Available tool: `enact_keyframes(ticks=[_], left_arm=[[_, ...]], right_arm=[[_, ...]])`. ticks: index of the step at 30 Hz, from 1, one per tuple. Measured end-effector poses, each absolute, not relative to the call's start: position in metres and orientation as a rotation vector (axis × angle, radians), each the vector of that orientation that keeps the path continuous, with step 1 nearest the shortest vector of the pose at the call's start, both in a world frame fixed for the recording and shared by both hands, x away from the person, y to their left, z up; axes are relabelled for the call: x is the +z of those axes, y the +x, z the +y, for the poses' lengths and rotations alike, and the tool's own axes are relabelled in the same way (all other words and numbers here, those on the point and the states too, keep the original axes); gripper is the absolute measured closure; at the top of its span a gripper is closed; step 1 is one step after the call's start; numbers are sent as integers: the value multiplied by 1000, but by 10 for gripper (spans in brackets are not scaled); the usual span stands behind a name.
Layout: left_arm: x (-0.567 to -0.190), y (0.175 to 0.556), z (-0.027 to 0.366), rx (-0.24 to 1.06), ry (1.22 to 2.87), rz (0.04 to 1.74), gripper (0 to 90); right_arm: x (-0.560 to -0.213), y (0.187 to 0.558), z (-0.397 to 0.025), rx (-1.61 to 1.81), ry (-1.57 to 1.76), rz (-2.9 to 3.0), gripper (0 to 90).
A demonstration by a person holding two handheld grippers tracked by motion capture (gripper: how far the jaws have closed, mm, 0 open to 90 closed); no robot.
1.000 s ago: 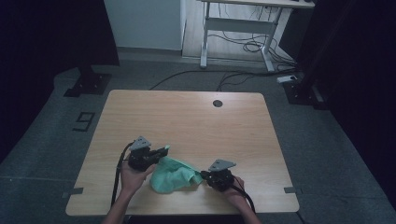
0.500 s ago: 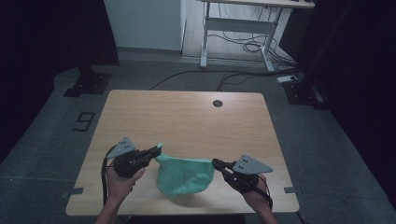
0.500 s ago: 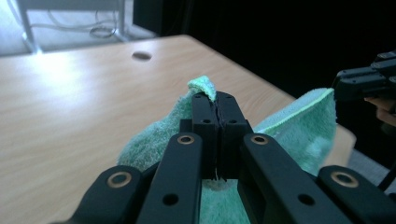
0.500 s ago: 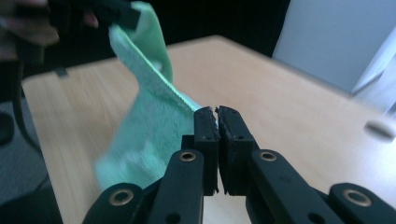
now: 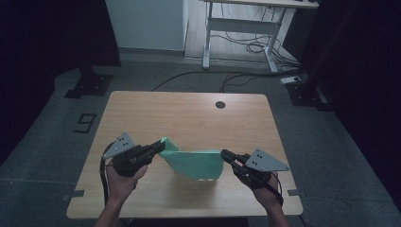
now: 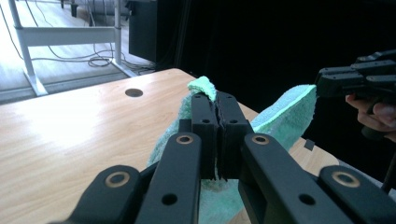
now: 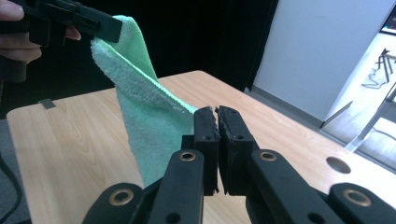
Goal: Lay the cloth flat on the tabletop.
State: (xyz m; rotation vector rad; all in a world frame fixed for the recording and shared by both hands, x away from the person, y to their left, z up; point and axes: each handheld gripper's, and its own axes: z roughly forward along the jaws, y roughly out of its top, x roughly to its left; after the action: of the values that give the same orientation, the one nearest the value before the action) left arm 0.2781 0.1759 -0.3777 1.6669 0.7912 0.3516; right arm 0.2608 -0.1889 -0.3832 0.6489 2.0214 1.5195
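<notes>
- Left tool (image 5: 160, 146): jaws clamped on one corner of the green cloth (image 5: 196, 163). In the left gripper view the two black jaws stand pressed together with a tuft of the cloth (image 6: 285, 116) showing above their tips.
- Right tool (image 5: 226, 154): jaws clamped on the opposite corner of the cloth. In the right gripper view the jaws (image 7: 218, 122) are pressed together, with the cloth (image 7: 149, 121) passing behind them toward 10 o'clock, where the other tool holds its far corner.
- Green cloth: stretched between the two tools above the near half of the desk (image 5: 189, 113). The upper edge runs from the left tool at 9 o'clock to the right tool at 3 o'clock; the rest hangs below that edge toward 6 o'clock. Whether the lower edge touches the desk cannot be told.
- Hands: the person's left hand (image 5: 122, 177) grips the left tool body; the right hand (image 5: 260, 182) grips the right tool body. The two tools are well apart.
- Desk: wooden top with a round cable hole (image 5: 220, 104) near the far edge, at 12 o'clock from the cloth.
</notes>
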Motion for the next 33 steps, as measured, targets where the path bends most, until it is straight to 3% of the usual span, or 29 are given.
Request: enact_keyframes(ticks=[8,12,15,18,20,21,24,33], left_arm=[[-374,280,173,366,1653,808,868],[-370,317,159,388,1655,874,854],[-387,366,147,344,1670,980,822],[-413,402,138,228,1687,1086,636],[-427,409,132,224,1729,1123,491],[-432,408,131,255,1747,1128,468],[-444,403,134,274,1767,1128,414],[-479,397,141,250,1859,1162,430]], right_arm=[[-387,264,-191,1524,654,2024,868],[-384,291,-189,1465,679,2030,866],[-396,341,-192,1430,832,2064,866],[-419,388,-199,1375,1022,2067,827],[-440,411,-202,1344,1142,2046,652],[-447,416,-202,1304,1174,2034,582],[-461,413,-200,1273,1200,2009,527],[-484,375,-187,1303,1122,2119,523]])
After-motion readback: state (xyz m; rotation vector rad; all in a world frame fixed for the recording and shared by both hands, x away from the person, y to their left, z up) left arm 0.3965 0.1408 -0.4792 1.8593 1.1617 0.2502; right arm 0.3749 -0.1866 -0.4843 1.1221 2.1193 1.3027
